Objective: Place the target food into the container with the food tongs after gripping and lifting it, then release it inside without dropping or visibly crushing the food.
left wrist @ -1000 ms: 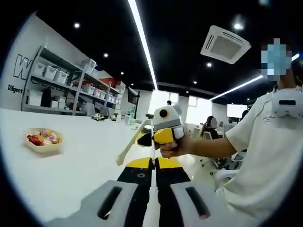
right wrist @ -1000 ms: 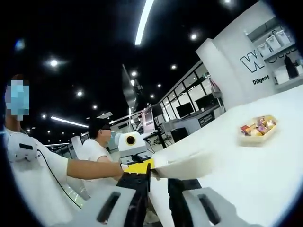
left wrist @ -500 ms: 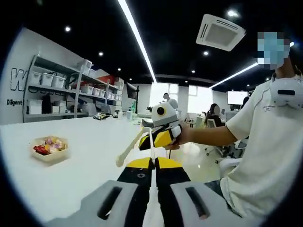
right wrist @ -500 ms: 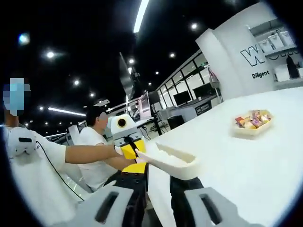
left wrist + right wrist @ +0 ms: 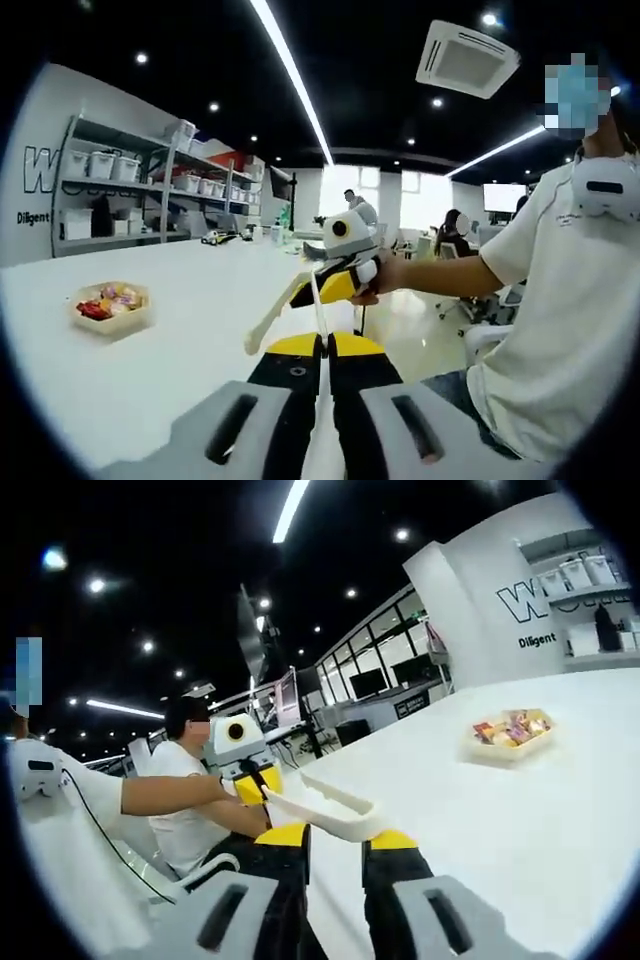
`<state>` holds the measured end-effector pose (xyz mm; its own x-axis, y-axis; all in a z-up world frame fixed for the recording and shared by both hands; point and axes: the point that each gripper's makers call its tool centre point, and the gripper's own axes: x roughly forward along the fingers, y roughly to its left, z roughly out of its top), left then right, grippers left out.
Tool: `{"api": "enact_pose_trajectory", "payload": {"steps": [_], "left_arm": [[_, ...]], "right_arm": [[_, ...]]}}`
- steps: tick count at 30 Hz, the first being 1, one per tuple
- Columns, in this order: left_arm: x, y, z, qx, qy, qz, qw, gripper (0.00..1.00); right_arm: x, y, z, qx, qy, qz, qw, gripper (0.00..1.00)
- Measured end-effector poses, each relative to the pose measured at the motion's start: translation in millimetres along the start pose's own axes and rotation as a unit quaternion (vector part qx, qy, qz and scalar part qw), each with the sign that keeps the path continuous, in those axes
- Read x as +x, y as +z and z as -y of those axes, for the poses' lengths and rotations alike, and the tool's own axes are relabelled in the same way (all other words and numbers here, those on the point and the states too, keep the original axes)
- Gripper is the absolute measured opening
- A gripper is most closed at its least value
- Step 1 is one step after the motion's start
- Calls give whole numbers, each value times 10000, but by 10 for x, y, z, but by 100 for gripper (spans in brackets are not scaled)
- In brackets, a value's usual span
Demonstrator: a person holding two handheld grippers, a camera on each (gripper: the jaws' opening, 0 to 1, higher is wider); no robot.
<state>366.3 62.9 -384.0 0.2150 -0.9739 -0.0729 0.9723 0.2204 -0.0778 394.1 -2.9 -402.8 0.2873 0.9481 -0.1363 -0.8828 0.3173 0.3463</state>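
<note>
Food (image 5: 108,302) in bright wrappers, red, yellow and pink, lies heaped in a shallow pale tray (image 5: 112,322) on the glossy white table (image 5: 180,340), well apart from both tools. In the left gripper view we see the tray to the left of the left gripper (image 5: 322,345), whose yellow-tipped black jaws stand pressed together with a thin pale edge showing in the seam; beyond it the right gripper (image 5: 335,285) carries cream plastic tongs (image 5: 275,310) angled down over the table. In the right gripper view the tray (image 5: 510,748) sits far to the right, and the right gripper (image 5: 335,838) pinches the tongs (image 5: 325,810) at their curved end, arms spread. There the left gripper (image 5: 245,755) appears in a hand beyond the tongs.
</note>
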Motion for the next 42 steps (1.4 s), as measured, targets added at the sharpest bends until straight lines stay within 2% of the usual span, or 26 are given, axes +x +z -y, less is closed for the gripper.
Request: {"api": "enact_pose_trajectory", "payload": {"steps": [6, 10, 12, 16, 22, 26, 27, 28, 29, 33, 35, 37, 42], "left_arm": [[2, 17, 11, 14, -17, -2, 10000, 2], [2, 5, 10, -59, -45, 36, 10000, 2], [-4, -5, 4, -131, -82, 33, 9999, 2], [-13, 6, -1, -254, -162, 43, 9995, 2], [-11, -3, 44, -315, -259, -55, 9992, 1], [-36, -82, 14, -392, -275, -218, 9986, 1], [-43, -116, 13, -366, -280, -312, 9985, 1], [-54, -175, -11, -282, -229, -468, 9982, 1], [-58, -217, -17, -247, -218, -577, 9978, 1], [-65, -320, -44, -166, -170, -770, 9967, 1], [-73, -413, -70, -96, -120, -975, 9951, 1], [-78, -501, -106, -75, -51, -1172, 9931, 1], [-109, -606, -211, -171, 44, -1313, 9912, 1]], "right_arm": [[-4, -8, 83, 29, -107, 91, 9999, 23], [-13, 3, 61, -130, -25, 114, 9998, 22], [-31, 34, 9, -394, 79, 172, 9990, 21], [-43, 44, 7, -563, 15, 155, 9983, 22], [-74, 42, -75, -944, 178, 93, 9953, 20], [-67, -1, -92, -996, 226, 21, 9948, 17], [-61, -17, -96, -1005, 232, -9, 9947, 16], [-44, -98, -69, -1150, 190, -218, 9929, 16], [-39, -123, -62, -1172, 183, -286, 9925, 15], [16, -300, 36, -1572, -52, -779, 9845, 14], [33, -396, 84, -1597, -67, -1022, 9818, 14], [67, -441, 160, -1640, -112, -1132, 9799, 14], [148, -464, 249, -1461, -164, -1140, 9825, 15]]}}
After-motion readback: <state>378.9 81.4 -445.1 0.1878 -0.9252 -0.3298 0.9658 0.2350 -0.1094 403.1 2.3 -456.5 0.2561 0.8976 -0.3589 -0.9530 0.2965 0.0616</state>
